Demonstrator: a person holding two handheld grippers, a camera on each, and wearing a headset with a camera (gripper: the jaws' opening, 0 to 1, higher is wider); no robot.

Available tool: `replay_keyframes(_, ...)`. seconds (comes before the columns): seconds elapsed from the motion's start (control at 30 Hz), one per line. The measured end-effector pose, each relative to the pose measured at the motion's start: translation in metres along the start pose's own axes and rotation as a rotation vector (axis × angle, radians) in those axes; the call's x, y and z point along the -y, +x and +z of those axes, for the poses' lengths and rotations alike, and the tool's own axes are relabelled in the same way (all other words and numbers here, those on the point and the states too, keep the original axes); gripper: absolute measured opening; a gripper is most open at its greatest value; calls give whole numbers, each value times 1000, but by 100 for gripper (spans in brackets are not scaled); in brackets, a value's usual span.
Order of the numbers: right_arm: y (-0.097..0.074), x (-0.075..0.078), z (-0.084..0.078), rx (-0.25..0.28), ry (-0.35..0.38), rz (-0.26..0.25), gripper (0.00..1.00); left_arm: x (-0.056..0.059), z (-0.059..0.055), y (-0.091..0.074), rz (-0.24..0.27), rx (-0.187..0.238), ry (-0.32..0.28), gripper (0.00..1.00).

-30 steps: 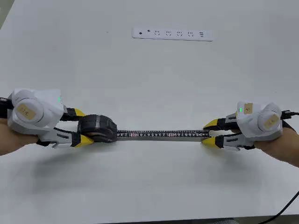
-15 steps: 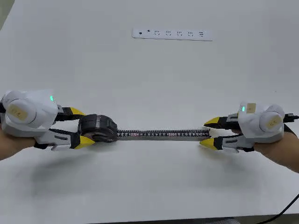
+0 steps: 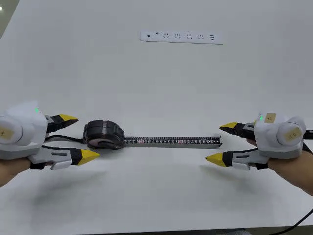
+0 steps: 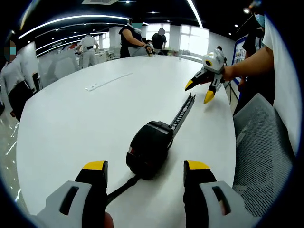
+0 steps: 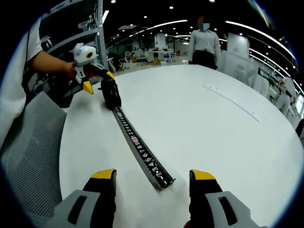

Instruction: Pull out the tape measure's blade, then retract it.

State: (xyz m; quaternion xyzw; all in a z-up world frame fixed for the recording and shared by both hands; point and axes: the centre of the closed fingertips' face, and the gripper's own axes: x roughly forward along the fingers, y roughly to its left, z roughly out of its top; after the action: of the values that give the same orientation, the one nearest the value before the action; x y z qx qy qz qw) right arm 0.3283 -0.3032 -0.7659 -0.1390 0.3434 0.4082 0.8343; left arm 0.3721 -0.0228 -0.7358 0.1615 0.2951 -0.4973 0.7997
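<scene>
While left tongs [image 3: 80, 136] and right tongs [image 3: 214, 142] gape, tape measure [image 3: 102, 134] lies extended, gripper views add bystanders [image 5: 204, 45].

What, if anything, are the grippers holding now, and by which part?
Nothing: the left gripper and right gripper both stand open, off the tape measure.

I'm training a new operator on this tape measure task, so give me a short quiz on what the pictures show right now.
1. True or false: the left gripper is shut on the tape measure case.
2. The blade is: A) fully retracted; B) pulled out, lying on the table; C) lifted off the table.
3. Name the white item at the far side of the table.
Key: 1 false: it is open, its jaws apart either side of the case, and the right gripper is open too. 2 B. 3 the power strip.
</scene>
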Motion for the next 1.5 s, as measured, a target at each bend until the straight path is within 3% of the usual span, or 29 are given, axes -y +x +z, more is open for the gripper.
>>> replay_keyframes(0.13,-4,-3,2,19,22,-23,69,2,4,-4,31,28,-46,67)
replay_keyframes(0.4,-15,-13,10,53,55,-61,79,9,2,-14,106,64,-84,74)
replay_keyframes(0.43,-17,-14,12,61,53,-66,80,14,0,-16,95,64,-111,75)
replay_keyframes(0.5,-19,-16,13,67,56,-71,82,13,0,-20,132,79,-106,77)
replay_keyframes(0.83,-31,-27,19,100,71,-104,92,25,-12,-37,173,91,-158,85)
replay_keyframes(1.23,-46,-35,8,109,102,-145,98,34,-24,-60,219,106,-207,95)
replay_keyframes(1.5,-59,-45,-2,114,122,-176,98,44,-31,-72,231,112,-236,95)
